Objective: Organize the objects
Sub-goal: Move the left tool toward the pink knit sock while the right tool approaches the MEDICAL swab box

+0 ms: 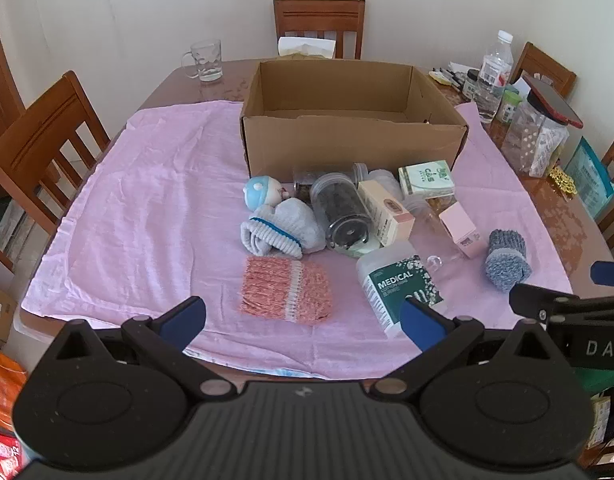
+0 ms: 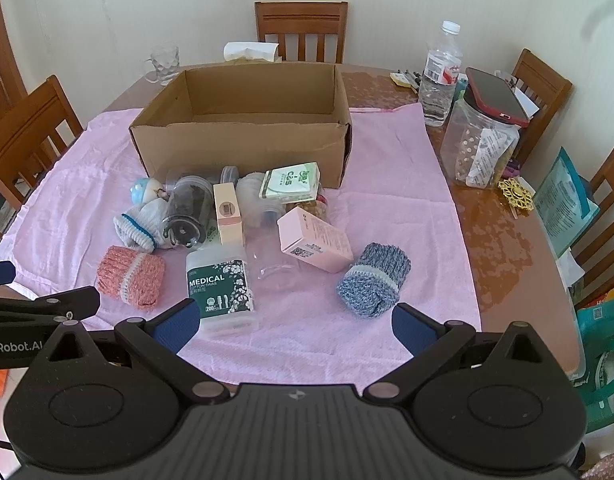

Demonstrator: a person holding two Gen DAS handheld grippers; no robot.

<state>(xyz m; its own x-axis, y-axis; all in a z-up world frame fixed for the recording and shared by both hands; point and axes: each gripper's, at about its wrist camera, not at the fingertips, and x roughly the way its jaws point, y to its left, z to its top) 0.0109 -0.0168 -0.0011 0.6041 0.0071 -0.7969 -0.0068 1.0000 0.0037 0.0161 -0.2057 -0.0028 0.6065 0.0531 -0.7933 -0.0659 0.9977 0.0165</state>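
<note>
Pink-clothed surface [image 2: 387, 168], empty cardboard box [image 2: 243, 140] waiting behind the clutter; left hand-held gripper [image 1: 303, 320] and right hand-held gripper [image 2: 295, 322] hover wide, holding nothing, facing the socks.

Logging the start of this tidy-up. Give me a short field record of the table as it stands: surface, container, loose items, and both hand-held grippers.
surface: pink cloth over a wooden table
container: open cardboard box, nothing visible inside
loose items: pink sock roll, grey sock roll, swab box, pink carton, dark jar lying on its side
left hand-held gripper: open, holding nothing
right hand-held gripper: open, holding nothing
</note>
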